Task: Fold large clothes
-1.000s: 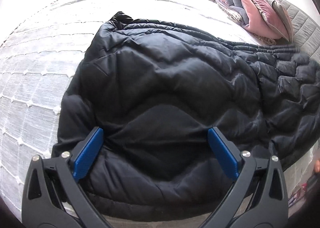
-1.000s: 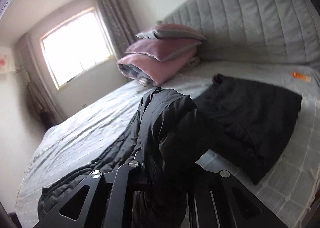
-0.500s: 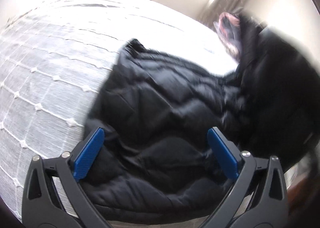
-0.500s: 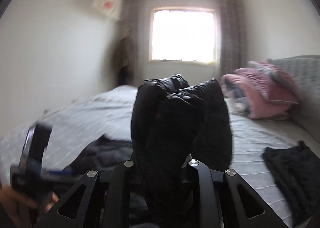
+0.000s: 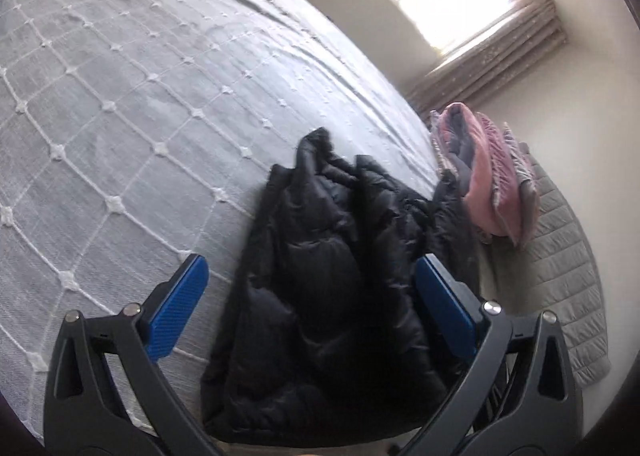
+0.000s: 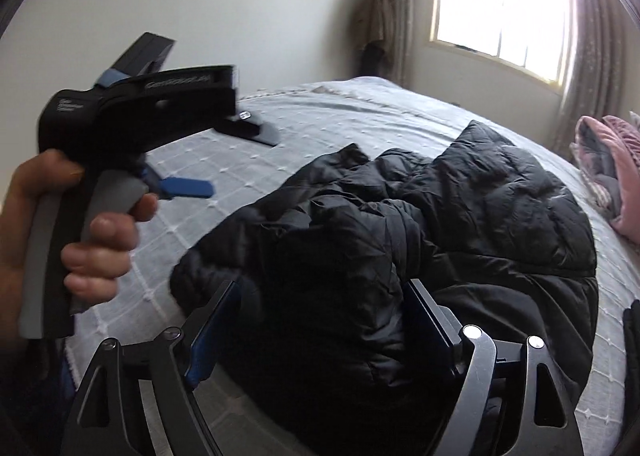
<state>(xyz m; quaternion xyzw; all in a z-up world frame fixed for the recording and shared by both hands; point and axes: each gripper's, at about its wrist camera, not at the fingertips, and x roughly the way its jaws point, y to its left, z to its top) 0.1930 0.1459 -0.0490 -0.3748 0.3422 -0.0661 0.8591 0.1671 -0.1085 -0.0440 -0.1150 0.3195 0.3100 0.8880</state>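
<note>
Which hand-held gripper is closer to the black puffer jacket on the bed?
Right. The right hand-held gripper, open, sits right over the black puffer jacket; the left hand-held gripper, also open, hovers beside it above the bedspread.

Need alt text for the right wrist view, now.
A black quilted puffer jacket lies bunched on a grey-white grid-stitched bedspread, a fold between the right gripper's fingers, which have just been opening. At left, a hand holds the left gripper; sunlit window behind.
</note>
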